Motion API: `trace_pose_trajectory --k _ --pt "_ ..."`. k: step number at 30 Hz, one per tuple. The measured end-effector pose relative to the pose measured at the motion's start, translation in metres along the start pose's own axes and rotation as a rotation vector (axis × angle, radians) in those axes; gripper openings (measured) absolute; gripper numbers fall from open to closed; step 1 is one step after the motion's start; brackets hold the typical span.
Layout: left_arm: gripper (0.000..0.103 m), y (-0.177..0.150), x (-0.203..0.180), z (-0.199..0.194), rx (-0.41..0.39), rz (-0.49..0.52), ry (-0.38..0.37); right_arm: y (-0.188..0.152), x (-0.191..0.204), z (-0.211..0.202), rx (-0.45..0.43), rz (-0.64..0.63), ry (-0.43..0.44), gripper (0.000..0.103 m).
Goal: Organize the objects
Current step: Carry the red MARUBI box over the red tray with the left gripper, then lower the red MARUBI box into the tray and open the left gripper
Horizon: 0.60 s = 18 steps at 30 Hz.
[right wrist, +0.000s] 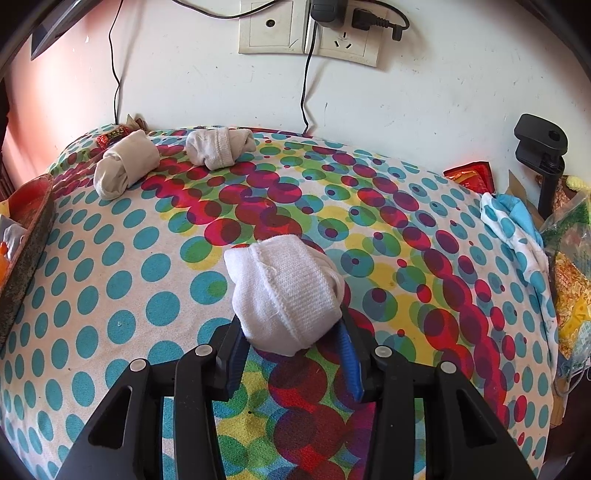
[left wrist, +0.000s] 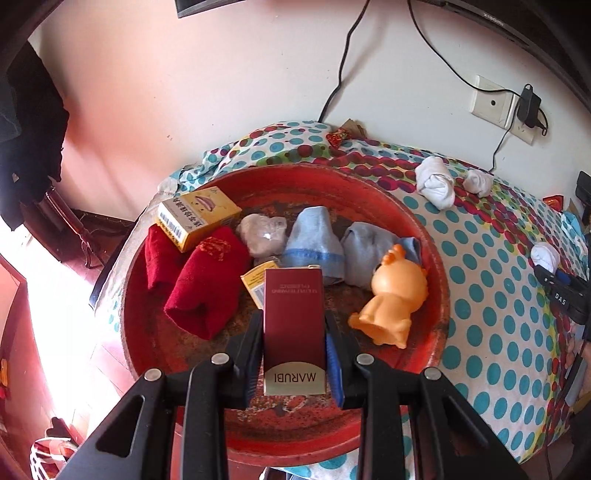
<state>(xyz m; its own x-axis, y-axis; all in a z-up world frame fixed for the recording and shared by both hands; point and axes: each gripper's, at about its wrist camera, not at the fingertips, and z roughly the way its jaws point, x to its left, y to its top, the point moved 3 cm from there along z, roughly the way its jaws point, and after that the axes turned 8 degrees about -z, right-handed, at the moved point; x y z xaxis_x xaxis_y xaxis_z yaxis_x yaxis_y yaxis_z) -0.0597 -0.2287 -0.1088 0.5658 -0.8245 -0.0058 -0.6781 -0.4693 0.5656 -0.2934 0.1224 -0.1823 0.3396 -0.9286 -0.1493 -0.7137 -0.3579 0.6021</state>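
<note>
My left gripper (left wrist: 293, 317) is shut on a dark red MARUBI box (left wrist: 293, 325), upright between its pads above the round red tray (left wrist: 295, 435). In the tray lie a yellow box (left wrist: 197, 218), a pair of red socks (left wrist: 207, 284), a grey sock roll (left wrist: 262, 234), blue socks (left wrist: 314, 240) and an orange toy figure (left wrist: 391, 295). My right gripper (right wrist: 290, 319) is shut on a white sock roll (right wrist: 284, 288) that rests on the dotted cloth (right wrist: 110, 280). Two more pale sock rolls (right wrist: 123, 162) (right wrist: 218, 146) lie near the wall.
A second yellow box (left wrist: 255, 282) pokes out behind the red box. The tray's edge (right wrist: 29, 225) shows at the left of the right wrist view. Wall sockets (right wrist: 306, 33) with cables are behind the table. A black clamp stand (right wrist: 543, 155) and bags (right wrist: 569, 266) crowd the right side.
</note>
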Motion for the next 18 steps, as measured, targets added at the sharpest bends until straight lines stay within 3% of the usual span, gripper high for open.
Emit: trace_pose_trajectory --k 9,15,18 --pt "0.03 -0.002 0.047 0.009 0.029 -0.044 0.018 0.0 0.001 -0.001 0.0 -0.004 -0.005 0.04" --pt "0.03 -0.005 0.064 0.022 0.047 -0.025 -0.013 0.001 0.0 0.0 0.0 -0.016 -0.02 0.04" --pt "0.03 -0.007 0.066 0.031 0.056 0.03 -0.019 0.002 -0.002 0.0 0.0 -0.037 -0.047 0.04"
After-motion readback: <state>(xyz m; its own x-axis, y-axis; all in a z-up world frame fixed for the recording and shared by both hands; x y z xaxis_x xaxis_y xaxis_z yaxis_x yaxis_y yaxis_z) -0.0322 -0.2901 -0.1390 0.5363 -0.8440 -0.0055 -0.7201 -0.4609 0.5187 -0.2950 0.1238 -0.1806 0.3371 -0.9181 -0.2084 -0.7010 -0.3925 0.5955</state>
